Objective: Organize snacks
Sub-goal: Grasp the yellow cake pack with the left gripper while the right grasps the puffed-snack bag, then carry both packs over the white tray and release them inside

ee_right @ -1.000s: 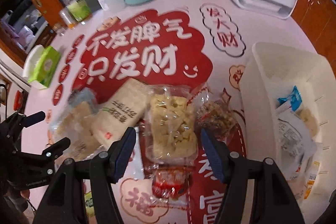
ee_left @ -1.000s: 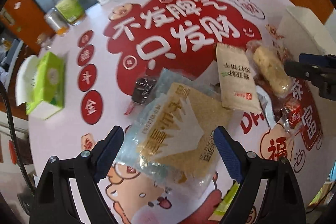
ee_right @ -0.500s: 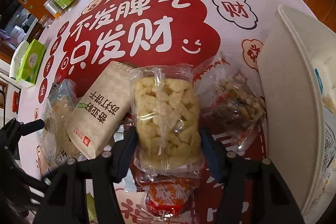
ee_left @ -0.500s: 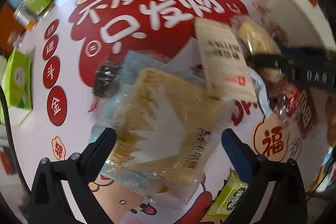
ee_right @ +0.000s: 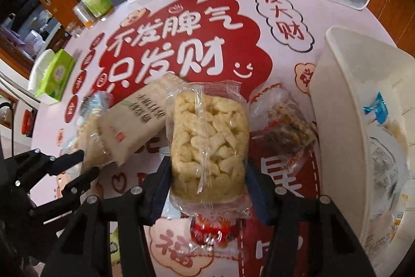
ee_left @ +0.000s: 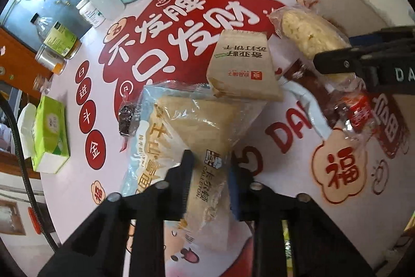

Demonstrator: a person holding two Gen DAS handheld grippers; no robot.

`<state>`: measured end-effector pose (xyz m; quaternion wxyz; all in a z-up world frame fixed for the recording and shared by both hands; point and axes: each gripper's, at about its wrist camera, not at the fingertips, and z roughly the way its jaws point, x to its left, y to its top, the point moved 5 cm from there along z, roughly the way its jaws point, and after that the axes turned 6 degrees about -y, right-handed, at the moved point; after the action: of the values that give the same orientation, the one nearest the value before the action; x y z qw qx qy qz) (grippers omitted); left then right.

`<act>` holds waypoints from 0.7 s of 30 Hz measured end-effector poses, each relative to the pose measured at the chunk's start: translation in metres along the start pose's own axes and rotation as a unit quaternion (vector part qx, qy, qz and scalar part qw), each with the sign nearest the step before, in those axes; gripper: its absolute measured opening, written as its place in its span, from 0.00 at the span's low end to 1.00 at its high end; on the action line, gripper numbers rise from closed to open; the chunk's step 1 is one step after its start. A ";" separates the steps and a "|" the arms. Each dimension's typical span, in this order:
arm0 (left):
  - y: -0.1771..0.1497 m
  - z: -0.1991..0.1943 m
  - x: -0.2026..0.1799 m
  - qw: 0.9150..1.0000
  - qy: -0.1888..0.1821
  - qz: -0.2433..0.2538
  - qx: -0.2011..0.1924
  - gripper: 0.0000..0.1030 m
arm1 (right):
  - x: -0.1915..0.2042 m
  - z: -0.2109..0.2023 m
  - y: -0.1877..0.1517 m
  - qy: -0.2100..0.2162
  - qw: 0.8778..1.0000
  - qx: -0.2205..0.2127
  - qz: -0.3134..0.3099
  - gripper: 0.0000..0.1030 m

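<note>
Clear-wrapped: 1 bread pack (ee_left: 207, 147) pinched by closing left gripper (ee_left: 210, 183) | 1 puff pack (ee_right: 208, 142) squeezed by closing right gripper (ee_right: 207, 188)

clear toast packet (ee_left: 197, 144) tilted, overlapping tan cracker pack (ee_left: 241, 69); puffed-snack bag (ee_right: 208, 144) beside it.

The red snack packet (ee_right: 211, 231) sits half hidden under the puffed snack bag (ee_right: 208, 144), and the white bin (ee_right: 345, 105) right of the hand-held gripper is cut off by the frame edge.

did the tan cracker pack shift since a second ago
Yes. In the left wrist view the tan cracker pack now overlaps the red cloud print on the tablecloth; earlier it lay just below it.
</note>
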<state>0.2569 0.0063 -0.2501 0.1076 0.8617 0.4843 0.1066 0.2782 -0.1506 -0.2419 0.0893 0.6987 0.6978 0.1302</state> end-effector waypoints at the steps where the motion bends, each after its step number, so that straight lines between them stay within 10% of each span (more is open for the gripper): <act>1: -0.001 -0.005 0.001 1.000 -0.010 -0.010 -0.003 0.16 | 0.000 -0.005 0.000 0.002 1.000 -0.005 0.000 0.53; 21: 0.004 -0.168 -0.003 0.975 -0.086 -0.131 -0.155 0.04 | -0.020 -0.127 -0.025 0.065 0.993 -0.102 -0.004 0.53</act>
<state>0.2102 0.0151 -0.0893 0.2942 0.7694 0.5596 0.0912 0.2161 -0.1774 -0.1302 0.1151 0.6730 0.6883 0.2451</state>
